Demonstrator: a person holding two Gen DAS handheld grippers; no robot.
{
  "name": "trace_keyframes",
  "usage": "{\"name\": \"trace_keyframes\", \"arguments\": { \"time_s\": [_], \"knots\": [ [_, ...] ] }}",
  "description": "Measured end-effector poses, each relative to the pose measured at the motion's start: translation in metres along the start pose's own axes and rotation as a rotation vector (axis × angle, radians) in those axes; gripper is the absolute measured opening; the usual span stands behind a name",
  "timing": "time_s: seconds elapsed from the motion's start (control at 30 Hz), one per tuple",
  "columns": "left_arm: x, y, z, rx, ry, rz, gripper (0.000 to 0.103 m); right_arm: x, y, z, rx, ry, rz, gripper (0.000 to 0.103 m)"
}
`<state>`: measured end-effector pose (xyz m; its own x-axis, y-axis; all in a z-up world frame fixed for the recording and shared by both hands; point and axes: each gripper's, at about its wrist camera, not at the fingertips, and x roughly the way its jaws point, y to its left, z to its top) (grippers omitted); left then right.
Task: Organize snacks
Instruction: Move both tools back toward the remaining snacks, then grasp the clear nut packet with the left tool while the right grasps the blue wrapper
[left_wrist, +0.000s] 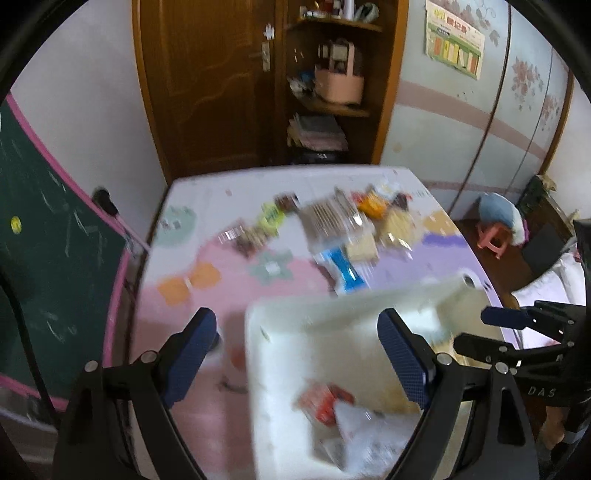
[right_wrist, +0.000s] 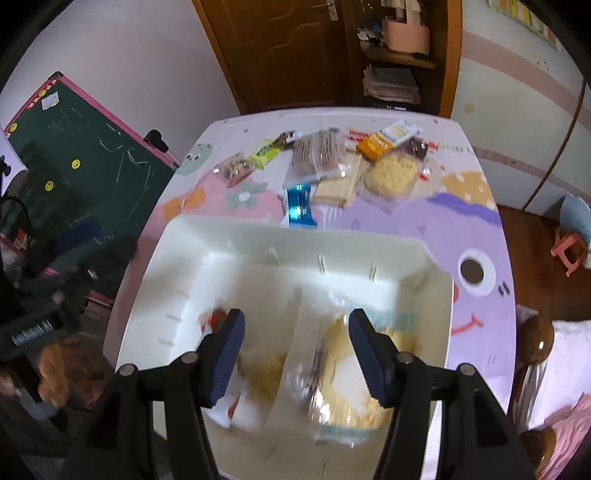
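Note:
A white divided bin (right_wrist: 258, 240) stands on the near part of the cartoon-print table (right_wrist: 480, 221). My right gripper (right_wrist: 299, 362) hangs open above its divider. Below it lie a clear-wrapped yellow cake (right_wrist: 343, 373) in the right compartment and a red-and-white packet (right_wrist: 216, 321) in the left. My left gripper (left_wrist: 297, 358) is open wide over the bin's (left_wrist: 288, 332) left side, above a red packet (left_wrist: 323, 402) and a clear bag (left_wrist: 365, 435). Loose snacks lie at the far side: a blue packet (right_wrist: 300, 206), a brown wafer pack (right_wrist: 314, 151), a green packet (right_wrist: 264, 153) and a round yellow cake (right_wrist: 391, 173).
A green chalkboard (right_wrist: 85, 158) with a pink frame leans left of the table. A wooden door (left_wrist: 207, 85) and shelves (left_wrist: 332, 107) stand behind it. A pink stool (right_wrist: 569, 251) is on the floor at the right. The right gripper (left_wrist: 517, 321) shows at the right edge of the left wrist view.

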<state>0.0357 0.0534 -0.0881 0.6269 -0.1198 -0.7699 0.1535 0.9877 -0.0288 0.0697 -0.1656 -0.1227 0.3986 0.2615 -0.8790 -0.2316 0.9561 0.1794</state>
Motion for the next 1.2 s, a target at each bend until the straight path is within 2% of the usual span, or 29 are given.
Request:
{"name": "trace_keyframes", "arguments": {
  "time_s": [0.2,0.47,0.63,0.73,0.87,0.97,1.03,1.2],
  "knots": [
    [-0.001,0.018,0.055,0.020,-0.052,0.029,0.089,-0.003,-0.001,0.055,-0.035,-0.052,-0.051,0.059],
    [0.001,0.040,0.127,0.010,-0.119,0.079,0.089,-0.021,-0.009,0.140,0.001,-0.155,-0.087,0.059],
    [0.028,0.053,0.156,-0.009,-0.109,0.123,0.090,0.000,-0.001,0.172,-0.033,-0.141,-0.107,0.059],
    [0.068,0.063,0.166,-0.042,-0.044,0.148,0.090,0.031,0.003,0.181,-0.053,-0.079,-0.108,0.059],
    [0.139,0.076,0.160,-0.073,0.094,0.178,0.090,0.087,0.001,0.182,-0.036,0.053,-0.088,0.059],
    [0.186,0.082,0.148,-0.106,0.198,0.157,0.090,0.128,-0.002,0.176,-0.011,0.150,-0.071,0.059],
    [0.218,0.091,0.138,-0.164,0.275,0.153,0.090,0.154,-0.005,0.168,0.005,0.215,-0.056,0.059],
    [0.265,0.101,0.118,-0.269,0.384,0.131,0.090,0.190,-0.008,0.153,0.053,0.325,0.006,0.059]
  ]
}}
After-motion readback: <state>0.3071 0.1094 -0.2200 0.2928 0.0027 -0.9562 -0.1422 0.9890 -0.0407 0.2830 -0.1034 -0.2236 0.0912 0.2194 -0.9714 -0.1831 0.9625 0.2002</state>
